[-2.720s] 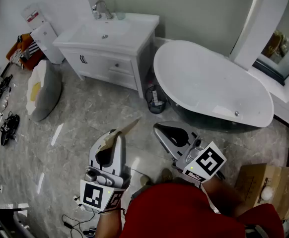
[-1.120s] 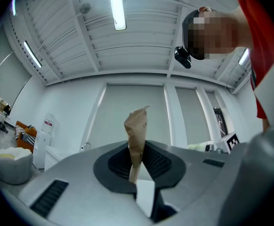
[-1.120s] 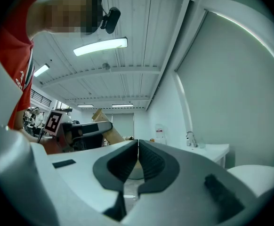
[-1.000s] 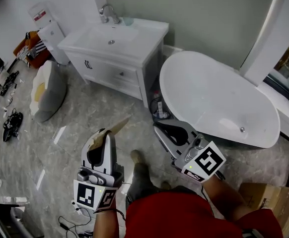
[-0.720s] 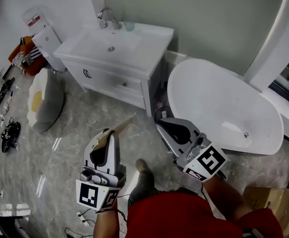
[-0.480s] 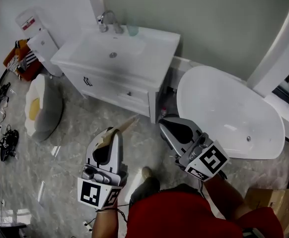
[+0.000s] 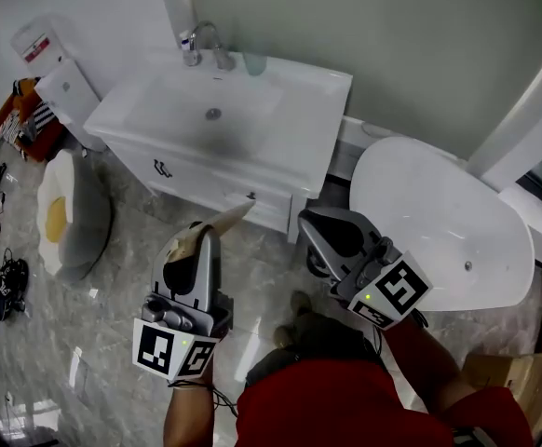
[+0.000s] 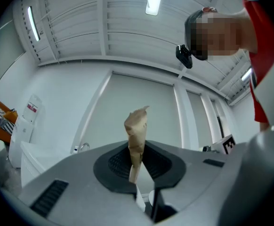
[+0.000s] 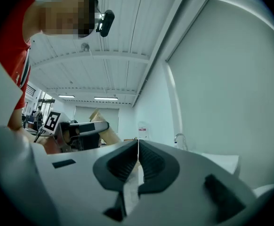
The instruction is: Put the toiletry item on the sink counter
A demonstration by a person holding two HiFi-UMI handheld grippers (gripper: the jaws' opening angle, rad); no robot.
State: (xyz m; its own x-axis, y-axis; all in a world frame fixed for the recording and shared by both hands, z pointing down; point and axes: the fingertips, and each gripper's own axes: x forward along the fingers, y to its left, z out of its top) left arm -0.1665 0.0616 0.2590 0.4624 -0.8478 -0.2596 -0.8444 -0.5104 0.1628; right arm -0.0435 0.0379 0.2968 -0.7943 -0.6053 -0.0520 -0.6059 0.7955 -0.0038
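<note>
A tan paper-wrapped toiletry item (image 7: 224, 220) sticks out of my left gripper (image 7: 195, 240), which is shut on it; its tip points toward the white sink counter (image 7: 304, 110), short of the counter's front. The left gripper view shows the item (image 8: 137, 131) upright between the jaws. My right gripper (image 7: 316, 226) is shut with nothing in it, held beside the counter's right front corner. In the right gripper view its jaws meet at the tips (image 9: 138, 149), and the counter (image 9: 219, 161) lies ahead to the right.
On the counter are a basin (image 7: 210, 112), a faucet (image 7: 201, 43) and a glass cup (image 7: 254, 63) at the back. A white bathtub (image 7: 439, 226) stands right of the vanity. At the left are an egg-shaped cushion (image 7: 59, 214) and a white unit (image 7: 61, 84).
The vanity has come closer and larger in the head view as the person walked toward it. Both grippers keep their pose, with the item still held in the left one.
</note>
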